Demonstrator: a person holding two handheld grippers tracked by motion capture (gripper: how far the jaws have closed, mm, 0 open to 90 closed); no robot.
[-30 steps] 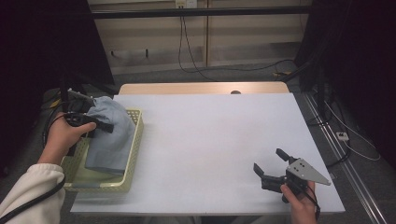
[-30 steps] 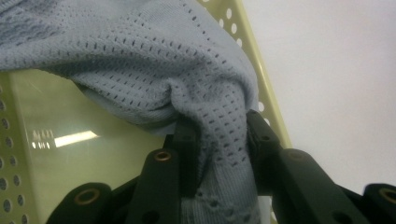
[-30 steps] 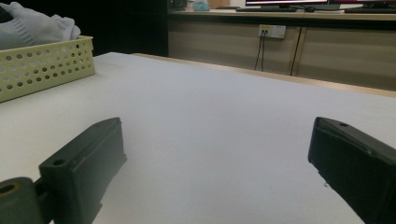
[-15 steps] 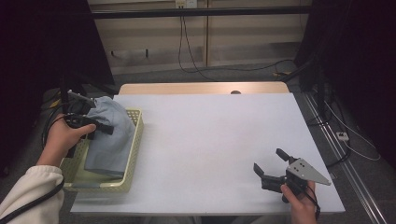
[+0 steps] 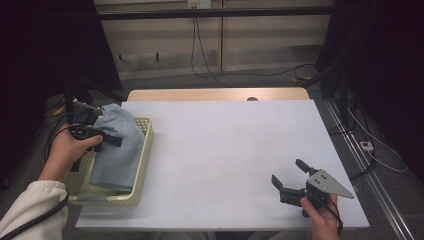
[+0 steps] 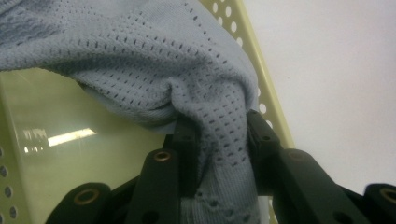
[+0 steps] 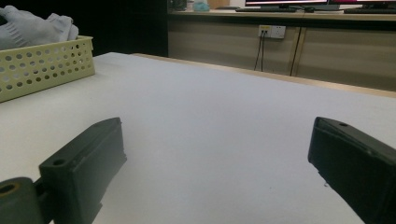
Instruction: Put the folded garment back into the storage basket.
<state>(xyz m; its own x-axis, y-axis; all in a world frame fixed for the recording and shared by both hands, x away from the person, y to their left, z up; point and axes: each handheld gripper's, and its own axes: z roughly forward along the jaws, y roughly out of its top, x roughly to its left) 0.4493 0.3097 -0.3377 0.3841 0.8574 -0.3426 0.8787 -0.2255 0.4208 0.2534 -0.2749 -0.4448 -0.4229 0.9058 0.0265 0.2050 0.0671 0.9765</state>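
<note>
Between the black jaws of the left gripper (image 6: pixel 217 140) a fold of pale blue knitted cloth (image 6: pixel 154 60) is pinched tight, the rest of it bulging up and away above the jaws. Below and around the cloth lies a yellow perforated basket (image 6: pixel 261 93), its glossy bottom catching a reflection; in the high view the cloth (image 5: pixel 117 147) drapes over the basket (image 5: pixel 145 150) at the table's left edge, with the left hand (image 5: pixel 67 150) behind it. Well apart, near the front right corner of the white table (image 5: pixel 225 145), the right gripper (image 5: pixel 292 180) rests with jaws spread wide, nothing between them. Ahead of it, cables hang from a wall socket (image 7: pixel 271 31). No writing is readable.
</note>
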